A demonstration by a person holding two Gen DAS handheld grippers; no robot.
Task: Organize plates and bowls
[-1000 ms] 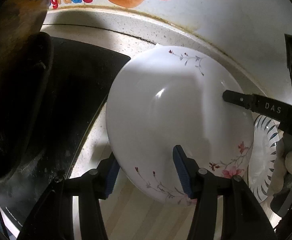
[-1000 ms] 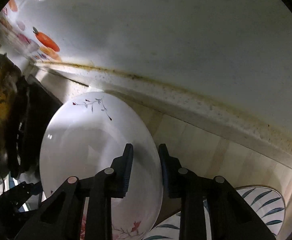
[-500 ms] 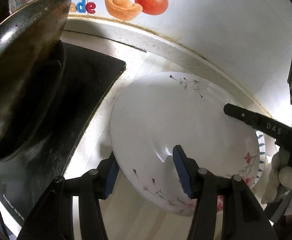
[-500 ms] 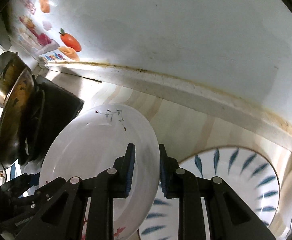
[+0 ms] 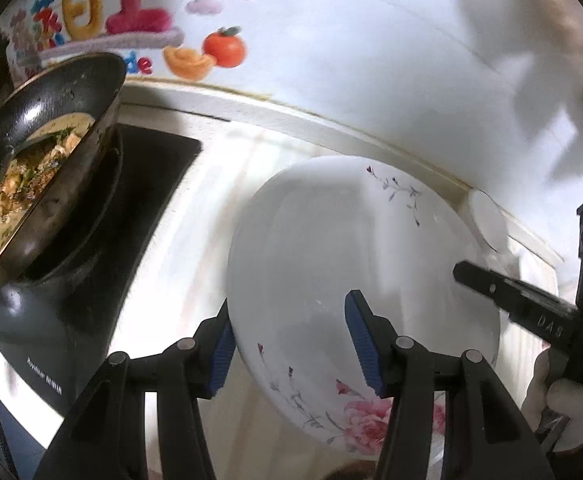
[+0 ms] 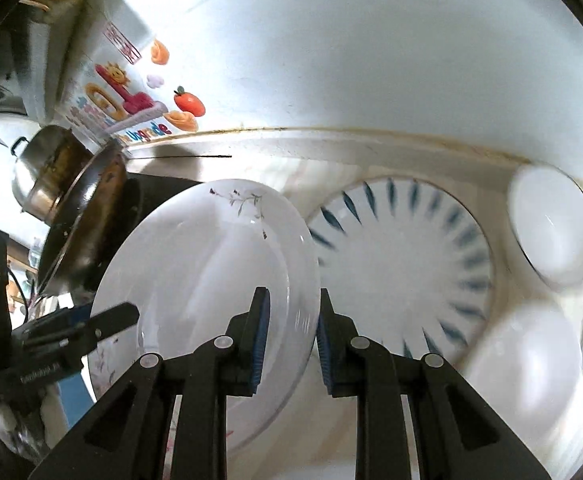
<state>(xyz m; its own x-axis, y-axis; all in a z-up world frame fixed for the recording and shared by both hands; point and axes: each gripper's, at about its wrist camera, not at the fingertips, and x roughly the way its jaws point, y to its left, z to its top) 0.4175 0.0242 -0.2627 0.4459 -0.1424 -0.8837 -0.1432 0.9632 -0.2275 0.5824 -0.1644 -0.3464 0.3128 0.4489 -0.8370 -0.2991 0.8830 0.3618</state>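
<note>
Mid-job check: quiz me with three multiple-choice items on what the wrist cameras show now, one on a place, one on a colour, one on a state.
1. Where is the pan of food?
A. on the black stove
B. on the striped plate
C. inside a bowl

2. What colour are the rim strokes on the plate lying on the counter?
A. red
B. blue
C. green

3. How is the floral plate held?
A. lying free
B. by one tongs only
C. by both tongs at opposite rims

Key: 1 A, it stands on the stove; 2 B, the strokes are blue; 3 C, the left tongs and right tongs both clamp its rim.
</note>
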